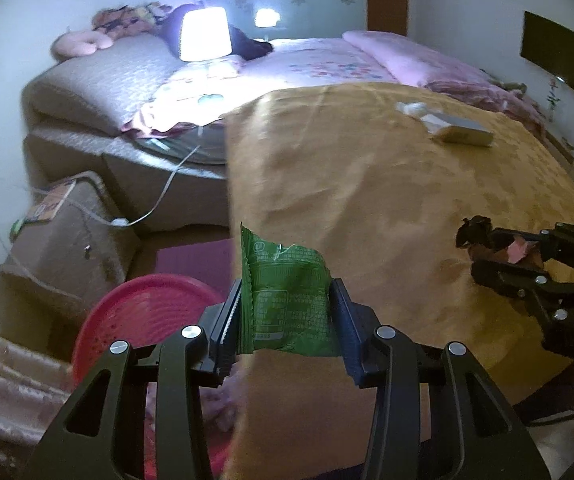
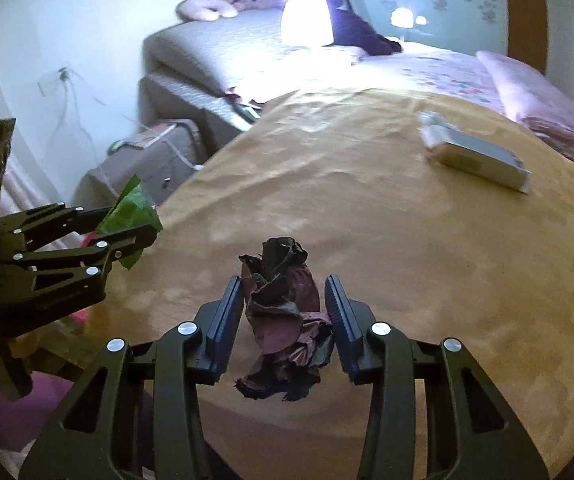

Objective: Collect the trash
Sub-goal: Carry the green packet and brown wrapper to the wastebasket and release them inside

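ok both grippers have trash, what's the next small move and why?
Probably swing the left gripper left and down toward the pink bin, then release. It is shut on the green wrapper at the edge of the yellow table, and the bin sits just below. The right gripper holds the crumpled dark red wrapper farther in over the table, so it can follow.

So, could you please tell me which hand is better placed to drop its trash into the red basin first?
Left, I'd judge. The left tool grips the green wrapper by the table's edge, with the red basin just below-left.
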The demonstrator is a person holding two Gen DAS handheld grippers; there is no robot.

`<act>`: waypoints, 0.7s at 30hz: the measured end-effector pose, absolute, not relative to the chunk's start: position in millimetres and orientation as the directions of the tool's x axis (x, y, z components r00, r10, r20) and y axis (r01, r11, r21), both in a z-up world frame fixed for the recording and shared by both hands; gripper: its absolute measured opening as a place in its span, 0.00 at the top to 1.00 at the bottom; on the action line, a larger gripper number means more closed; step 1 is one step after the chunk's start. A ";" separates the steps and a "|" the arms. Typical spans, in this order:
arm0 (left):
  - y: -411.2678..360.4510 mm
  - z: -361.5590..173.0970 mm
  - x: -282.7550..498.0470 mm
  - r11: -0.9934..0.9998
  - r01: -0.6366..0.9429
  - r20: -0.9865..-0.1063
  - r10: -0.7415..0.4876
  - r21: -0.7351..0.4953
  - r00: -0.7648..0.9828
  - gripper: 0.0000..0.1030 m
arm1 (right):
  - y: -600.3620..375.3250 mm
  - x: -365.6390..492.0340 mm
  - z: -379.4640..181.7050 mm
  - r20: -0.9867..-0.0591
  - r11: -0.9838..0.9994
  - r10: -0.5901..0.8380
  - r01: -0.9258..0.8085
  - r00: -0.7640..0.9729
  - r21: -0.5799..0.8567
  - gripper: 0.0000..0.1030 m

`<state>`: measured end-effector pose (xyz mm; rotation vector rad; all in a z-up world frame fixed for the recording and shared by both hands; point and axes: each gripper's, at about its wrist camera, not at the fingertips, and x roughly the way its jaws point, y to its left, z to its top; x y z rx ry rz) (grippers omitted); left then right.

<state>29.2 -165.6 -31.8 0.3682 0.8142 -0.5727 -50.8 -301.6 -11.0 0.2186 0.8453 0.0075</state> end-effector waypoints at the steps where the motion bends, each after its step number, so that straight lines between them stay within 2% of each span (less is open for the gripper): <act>1: -158.3 -31.7 31.6 0.798 0.596 -0.767 -0.326 0.090 0.552 0.60 | -298.4 -49.1 -9.6 -0.741 0.978 0.101 0.072 0.664 0.198 0.60; 12: -73.7 -43.3 59.5 0.898 0.434 -0.789 -0.209 0.080 0.578 0.60 | -247.3 -16.7 -10.7 -0.763 0.972 0.217 -0.063 0.608 0.226 0.60; 21: -34.2 -60.0 82.8 0.945 0.315 -0.815 -0.117 0.084 0.568 0.60 | -202.4 15.2 -11.1 -0.774 0.955 0.298 -0.164 0.559 0.249 0.60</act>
